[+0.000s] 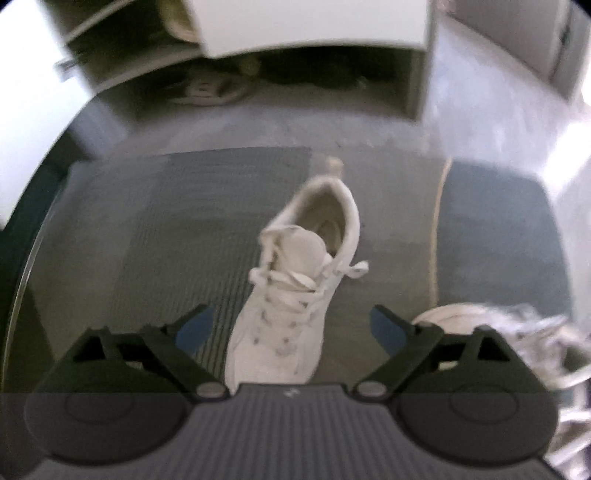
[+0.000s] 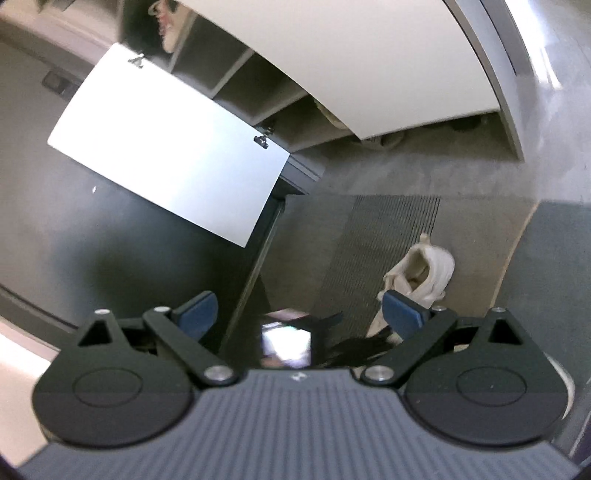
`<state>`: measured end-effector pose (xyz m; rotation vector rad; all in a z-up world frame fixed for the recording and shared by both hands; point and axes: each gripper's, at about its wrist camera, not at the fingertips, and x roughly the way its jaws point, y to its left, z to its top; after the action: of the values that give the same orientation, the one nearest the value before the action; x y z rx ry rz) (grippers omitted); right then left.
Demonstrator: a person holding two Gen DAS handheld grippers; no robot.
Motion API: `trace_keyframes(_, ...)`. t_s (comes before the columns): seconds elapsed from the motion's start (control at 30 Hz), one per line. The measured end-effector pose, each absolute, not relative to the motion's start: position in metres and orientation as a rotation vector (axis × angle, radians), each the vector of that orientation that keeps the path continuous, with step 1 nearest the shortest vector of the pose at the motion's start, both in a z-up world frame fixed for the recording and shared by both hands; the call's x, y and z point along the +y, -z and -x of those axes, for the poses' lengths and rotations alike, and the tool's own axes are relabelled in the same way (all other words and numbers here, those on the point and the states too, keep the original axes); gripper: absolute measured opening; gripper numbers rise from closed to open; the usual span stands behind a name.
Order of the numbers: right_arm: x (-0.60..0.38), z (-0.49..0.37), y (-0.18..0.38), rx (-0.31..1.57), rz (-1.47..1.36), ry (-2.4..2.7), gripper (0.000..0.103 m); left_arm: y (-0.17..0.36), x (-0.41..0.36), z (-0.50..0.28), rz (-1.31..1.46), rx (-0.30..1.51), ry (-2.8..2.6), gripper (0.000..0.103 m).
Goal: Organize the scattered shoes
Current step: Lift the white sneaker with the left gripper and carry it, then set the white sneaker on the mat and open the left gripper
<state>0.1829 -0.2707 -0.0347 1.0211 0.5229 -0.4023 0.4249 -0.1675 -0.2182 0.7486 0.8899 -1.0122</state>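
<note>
A white lace-up sneaker [image 1: 295, 280] lies on the dark mat [image 1: 177, 229], heel pointing away, toe toward the camera. My left gripper [image 1: 291, 328] is open just above its toe end, blue pads on either side without touching. A second pale shoe [image 1: 491, 332] sits at the right, blurred. In the right wrist view the white sneaker [image 2: 421, 273] lies on the mat beyond the right finger. My right gripper [image 2: 299, 314] is open and holds nothing, high above the floor.
A white shoe cabinet [image 1: 317, 26] stands ahead with an open lower bay holding shoes [image 1: 210, 90]. An open white cabinet door [image 2: 166, 144] hangs at the left in the right wrist view. A grey floor [image 1: 480, 122] surrounds the mat; the other gripper's dark body [image 2: 288, 343] lies below.
</note>
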Motion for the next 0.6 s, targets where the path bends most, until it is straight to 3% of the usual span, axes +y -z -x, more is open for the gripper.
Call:
trace_keyframes(0.23, -0.278, -0.187, 0.036, 0.549, -1.013, 0.464, 0.098, 0.098, -0.108, -0.413, -0.487, 0.966, 0.868, 0.095)
trace_keyframes(0.4, -0.271, -0.201, 0.034, 0.557, -0.974, 0.446, 0.098, 0.018, -0.062, -0.388, -0.289, 0.873, 0.870, 0.095)
trace_keyframes(0.5, -0.267, -0.209, 0.036, 0.570, -0.955, 0.406, 0.098, -0.023, -0.032, -0.373, -0.186, 0.760, 0.828, 0.102)
trace_keyframes(0.6, -0.259, -0.212, 0.037, 0.589, -0.914, 0.428, 0.098, -0.045, -0.011, -0.368, -0.081, 0.776, 0.783, 0.102)
